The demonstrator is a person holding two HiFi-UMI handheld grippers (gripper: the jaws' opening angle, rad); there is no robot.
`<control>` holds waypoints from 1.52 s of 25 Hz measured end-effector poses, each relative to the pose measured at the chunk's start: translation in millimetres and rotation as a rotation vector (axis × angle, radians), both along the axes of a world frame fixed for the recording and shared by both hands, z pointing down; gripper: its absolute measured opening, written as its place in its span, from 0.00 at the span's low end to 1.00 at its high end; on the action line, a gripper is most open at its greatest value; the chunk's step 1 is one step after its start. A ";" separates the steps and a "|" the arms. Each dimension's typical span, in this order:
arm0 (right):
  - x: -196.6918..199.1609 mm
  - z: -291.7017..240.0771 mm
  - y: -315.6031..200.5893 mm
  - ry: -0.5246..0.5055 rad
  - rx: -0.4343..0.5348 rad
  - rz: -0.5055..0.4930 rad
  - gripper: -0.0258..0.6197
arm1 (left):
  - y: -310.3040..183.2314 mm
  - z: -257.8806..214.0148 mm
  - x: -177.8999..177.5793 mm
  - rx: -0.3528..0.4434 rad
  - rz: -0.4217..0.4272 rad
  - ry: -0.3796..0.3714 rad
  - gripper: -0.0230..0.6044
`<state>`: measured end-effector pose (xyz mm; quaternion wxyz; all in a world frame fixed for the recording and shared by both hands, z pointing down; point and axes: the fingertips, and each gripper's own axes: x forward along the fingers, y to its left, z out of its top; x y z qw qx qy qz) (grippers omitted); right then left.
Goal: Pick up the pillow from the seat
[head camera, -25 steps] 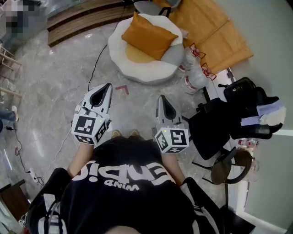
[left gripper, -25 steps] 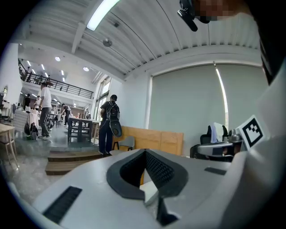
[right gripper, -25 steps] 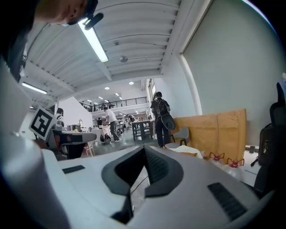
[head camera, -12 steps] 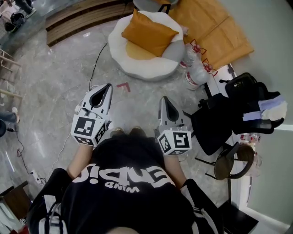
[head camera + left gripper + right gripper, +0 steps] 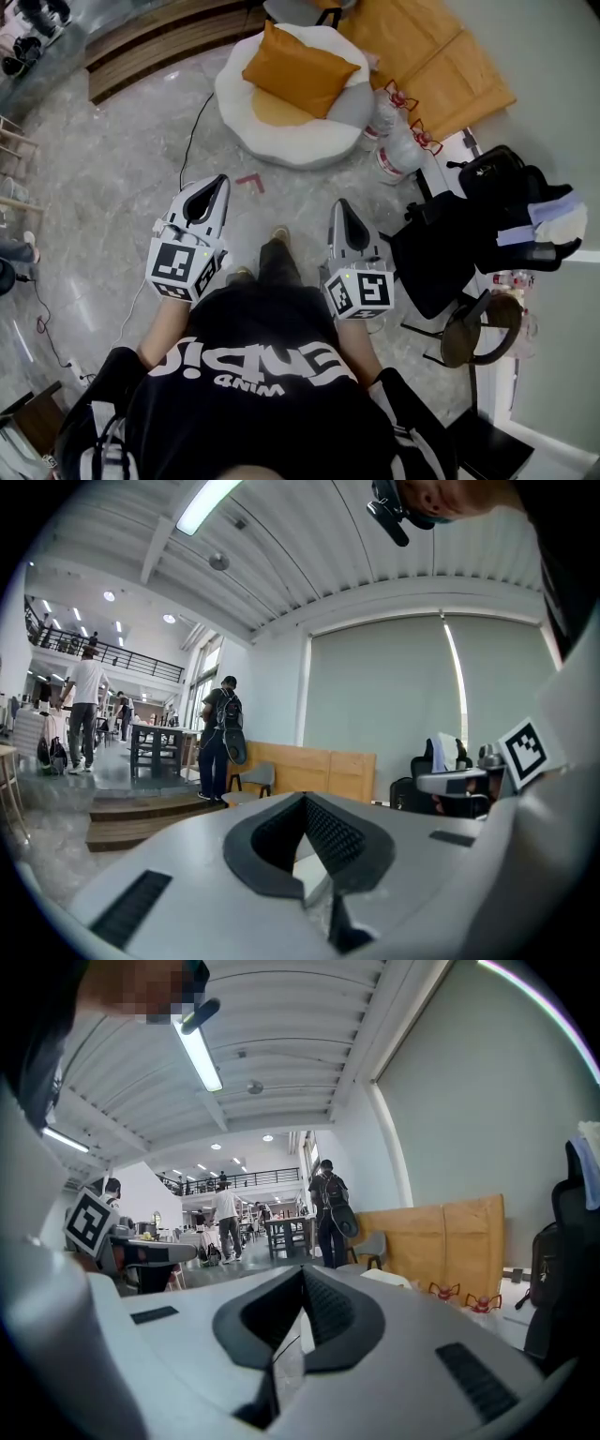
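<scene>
An orange pillow (image 5: 298, 68) leans on a round white seat (image 5: 281, 141) with an orange cushion, at the top middle of the head view. My left gripper (image 5: 220, 180) is held level in front of the person's body, well short of the seat, shut and empty. My right gripper (image 5: 341, 203) is beside it to the right, also shut and empty. In the right gripper view the seat (image 5: 389, 1279) shows as a pale edge just past the jaws. The left gripper view does not show the pillow.
Plastic bags with red handles (image 5: 401, 145) sit right of the seat. A black office chair (image 5: 487, 225) with bags and clothes stands at the right. Wooden panels (image 5: 427, 56) lean on the wall. A cable (image 5: 192, 127) and a red corner mark (image 5: 249, 181) lie on the marble floor. A person with a backpack (image 5: 330, 1211) stands beyond.
One of the person's feet has stepped forward between the grippers. The view has shifted slightly towards the seat. Both grippers keep their place and stay shut.
</scene>
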<state>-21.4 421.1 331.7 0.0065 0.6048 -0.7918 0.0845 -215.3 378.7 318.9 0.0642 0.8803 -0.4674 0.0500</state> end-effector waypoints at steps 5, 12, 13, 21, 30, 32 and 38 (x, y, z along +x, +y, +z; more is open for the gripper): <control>5.6 2.2 -20.8 -0.005 -0.006 -0.012 0.07 | -21.9 3.2 6.5 -0.006 -0.009 -0.004 0.05; 20.0 5.4 -54.7 -0.010 -0.020 -0.022 0.07 | -54.5 8.2 22.0 -0.022 -0.013 -0.002 0.05; 21.4 5.7 -60.3 -0.009 -0.021 -0.024 0.07 | -60.0 9.1 24.2 -0.025 -0.013 -0.001 0.05; 31.8 8.8 -112.0 -0.014 -0.027 -0.045 0.07 | -111.5 11.9 38.6 -0.028 -0.020 -0.005 0.05; 60.7 9.6 -161.6 -0.033 -0.025 -0.041 0.07 | -169.7 7.4 72.9 -0.022 -0.001 -0.018 0.05; 69.7 9.4 -170.8 -0.037 -0.026 -0.042 0.07 | -180.0 5.8 81.1 -0.019 -0.003 -0.019 0.05; 88.7 10.9 -193.4 -0.042 -0.024 -0.074 0.07 | -197.9 0.6 98.1 -0.002 -0.035 -0.016 0.05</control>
